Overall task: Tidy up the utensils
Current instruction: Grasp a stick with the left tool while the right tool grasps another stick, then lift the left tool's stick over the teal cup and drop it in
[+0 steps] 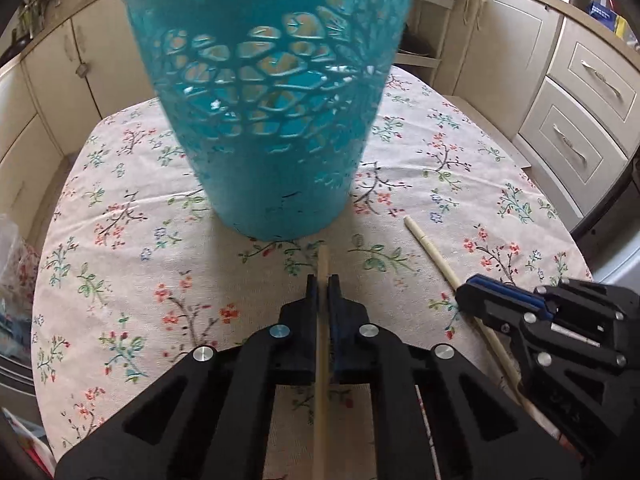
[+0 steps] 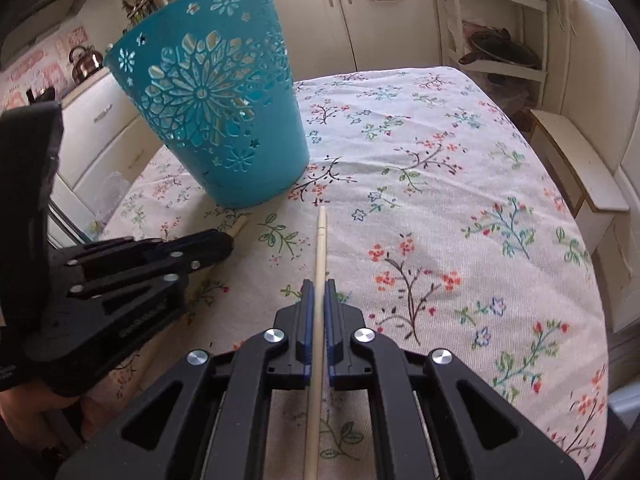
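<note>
A teal perforated basket (image 1: 268, 120) stands on the floral tablecloth just ahead of my left gripper (image 1: 323, 280); it also shows in the right wrist view (image 2: 216, 108). My left gripper is shut on a pale wooden chopstick (image 1: 322, 360) whose tip points at the basket's base. My right gripper (image 2: 319, 284) is shut on a second chopstick (image 2: 319, 264), whose tip points past the basket's right side. The right gripper (image 1: 472, 288) and its chopstick (image 1: 436, 260) show at the right in the left wrist view. The left gripper (image 2: 224, 240) shows at the left in the right wrist view.
The table (image 2: 440, 200) is covered with a floral cloth. Cream kitchen cabinets (image 1: 580, 120) surround it. A white shelf unit (image 2: 500, 40) with bowls stands behind. A white bench (image 2: 580, 168) stands to the right. A copper kettle (image 2: 86, 62) sits on the far counter.
</note>
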`<action>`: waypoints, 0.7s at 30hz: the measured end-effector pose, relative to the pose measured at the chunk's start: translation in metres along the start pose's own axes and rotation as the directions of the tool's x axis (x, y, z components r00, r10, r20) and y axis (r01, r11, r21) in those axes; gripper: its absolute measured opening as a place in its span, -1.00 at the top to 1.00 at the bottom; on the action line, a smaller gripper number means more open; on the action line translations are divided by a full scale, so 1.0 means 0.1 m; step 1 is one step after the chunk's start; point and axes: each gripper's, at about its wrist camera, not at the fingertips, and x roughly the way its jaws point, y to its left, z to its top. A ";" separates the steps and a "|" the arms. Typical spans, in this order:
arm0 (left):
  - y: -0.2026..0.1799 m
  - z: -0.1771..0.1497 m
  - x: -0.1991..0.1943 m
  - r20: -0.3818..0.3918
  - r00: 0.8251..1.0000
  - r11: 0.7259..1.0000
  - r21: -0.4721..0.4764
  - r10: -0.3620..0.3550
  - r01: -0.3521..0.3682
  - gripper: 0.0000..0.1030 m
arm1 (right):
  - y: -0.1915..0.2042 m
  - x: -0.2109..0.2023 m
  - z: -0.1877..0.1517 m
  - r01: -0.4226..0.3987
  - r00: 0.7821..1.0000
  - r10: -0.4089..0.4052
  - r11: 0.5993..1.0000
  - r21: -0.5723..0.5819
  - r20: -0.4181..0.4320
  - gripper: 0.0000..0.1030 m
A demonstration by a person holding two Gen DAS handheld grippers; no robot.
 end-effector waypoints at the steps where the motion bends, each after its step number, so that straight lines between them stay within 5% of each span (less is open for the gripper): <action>1: 0.06 -0.01 -0.03 0.002 1.000 1.000 -0.015 -0.007 0.007 0.90 | 0.01 0.02 0.02 0.005 1.000 -0.005 1.000 -0.014 -0.006 0.88; 13: 0.39 -0.05 -0.04 -0.009 1.000 0.999 -0.047 -0.006 0.006 0.90 | 0.07 0.15 0.12 -0.018 1.000 0.015 0.996 -0.091 -0.027 0.88; 18: 0.49 -0.10 -0.24 0.037 0.993 0.989 -0.091 -0.115 0.118 0.91 | -0.01 0.15 0.12 -0.054 0.998 0.053 0.997 -0.047 -0.021 0.89; 21: 0.59 -0.10 -0.65 0.142 0.966 0.966 -0.109 -0.216 0.232 0.91 | -0.09 0.16 0.13 -0.107 0.994 0.107 0.994 0.009 -0.024 0.89</action>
